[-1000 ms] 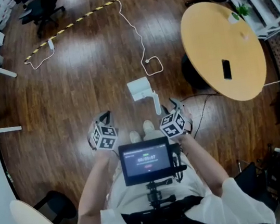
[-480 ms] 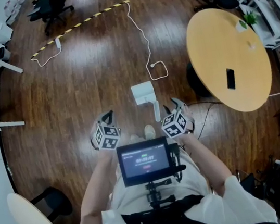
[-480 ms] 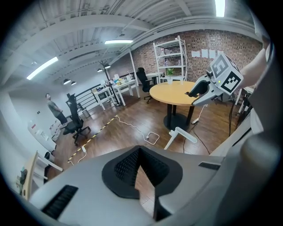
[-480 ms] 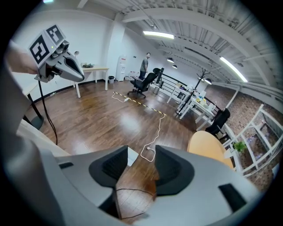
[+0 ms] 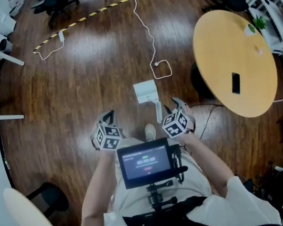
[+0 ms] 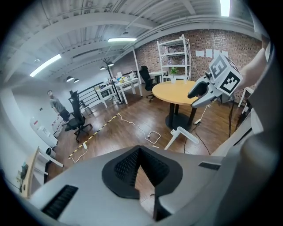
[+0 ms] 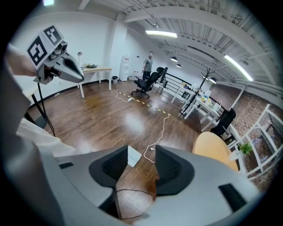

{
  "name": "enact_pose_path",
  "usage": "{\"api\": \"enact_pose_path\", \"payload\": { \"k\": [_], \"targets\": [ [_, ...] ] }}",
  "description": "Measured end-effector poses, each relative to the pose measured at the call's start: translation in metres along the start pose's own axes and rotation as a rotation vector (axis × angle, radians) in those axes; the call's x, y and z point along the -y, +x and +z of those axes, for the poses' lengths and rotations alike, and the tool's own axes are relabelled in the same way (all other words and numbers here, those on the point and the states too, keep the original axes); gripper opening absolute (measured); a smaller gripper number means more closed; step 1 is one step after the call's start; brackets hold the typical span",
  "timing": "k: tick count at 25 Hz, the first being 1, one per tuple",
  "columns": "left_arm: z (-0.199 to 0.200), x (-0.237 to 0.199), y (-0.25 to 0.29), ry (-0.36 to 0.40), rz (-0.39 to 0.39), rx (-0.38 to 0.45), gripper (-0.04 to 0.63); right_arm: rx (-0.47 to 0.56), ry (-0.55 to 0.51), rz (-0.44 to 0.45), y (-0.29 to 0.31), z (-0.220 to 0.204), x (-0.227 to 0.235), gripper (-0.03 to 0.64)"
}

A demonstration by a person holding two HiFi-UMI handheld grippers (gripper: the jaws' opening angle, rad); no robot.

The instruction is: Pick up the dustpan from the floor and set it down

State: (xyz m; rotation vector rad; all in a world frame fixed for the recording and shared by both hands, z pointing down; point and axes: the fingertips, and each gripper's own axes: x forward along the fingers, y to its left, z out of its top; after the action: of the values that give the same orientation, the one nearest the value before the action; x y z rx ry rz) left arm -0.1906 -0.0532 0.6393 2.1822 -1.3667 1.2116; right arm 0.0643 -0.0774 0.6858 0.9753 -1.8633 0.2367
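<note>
The person has edged forward over the past second, bringing the right tongs (image 5: 178, 104) closer to the dustpan's handle (image 5: 158, 111).

Head view: the white dustpan (image 5: 145, 90) lies flat on the wooden floor (image 5: 96, 63), left of the round bench (image 5: 234, 58), its handle pointing back at the person. The left tongs (image 5: 105, 115) hover further left of the bench than the right pair; neither touches the pan. A white cable (image 5: 162, 69) loops between the pan and the bench.

Left gripper view: the left tongs (image 6: 139, 148) are drawn together at the tips, with nothing in them. The dustpan (image 6: 188, 134) sits on the floor in front of the round bench (image 6: 177, 88), under the raised right tongs (image 6: 194, 90).

Right gripper view: the right tongs (image 7: 142, 154) stand roughly half spread and empty. A corner of the dustpan (image 7: 134, 155) shows through the gap, on the floor beyond the tips and left of the round bench (image 7: 216, 150).

By these pictures the task has barely begun. The approach is nearly complete, but the grasp, the lift and the setting down all remain.
</note>
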Motion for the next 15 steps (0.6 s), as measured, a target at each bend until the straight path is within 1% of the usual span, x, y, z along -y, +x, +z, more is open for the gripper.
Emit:
{"api": "enact_pose_path", "payload": {
  "k": [3, 7, 12, 15],
  "targets": [
    [-0.001, 0.001, 0.009, 0.005, -0.013, -0.006, -0.006, -0.003, 0.002, 0.01, 0.005, 0.002, -0.002, 0.204],
    [-0.003, 0.002, 0.018, 0.019, -0.047, -0.01, -0.005, -0.041, 0.022, 0.015, 0.014, -0.005, -0.007, 0.204],
    [-0.004, -0.011, 0.027, 0.05, -0.069, -0.017, -0.006, -0.072, 0.048, 0.014, 0.027, -0.004, -0.013, 0.206],
    [-0.005, -0.023, 0.031, 0.067, -0.076, -0.023, -0.006, -0.097, 0.07, 0.015, 0.039, -0.006, -0.02, 0.225]
  ]
}}
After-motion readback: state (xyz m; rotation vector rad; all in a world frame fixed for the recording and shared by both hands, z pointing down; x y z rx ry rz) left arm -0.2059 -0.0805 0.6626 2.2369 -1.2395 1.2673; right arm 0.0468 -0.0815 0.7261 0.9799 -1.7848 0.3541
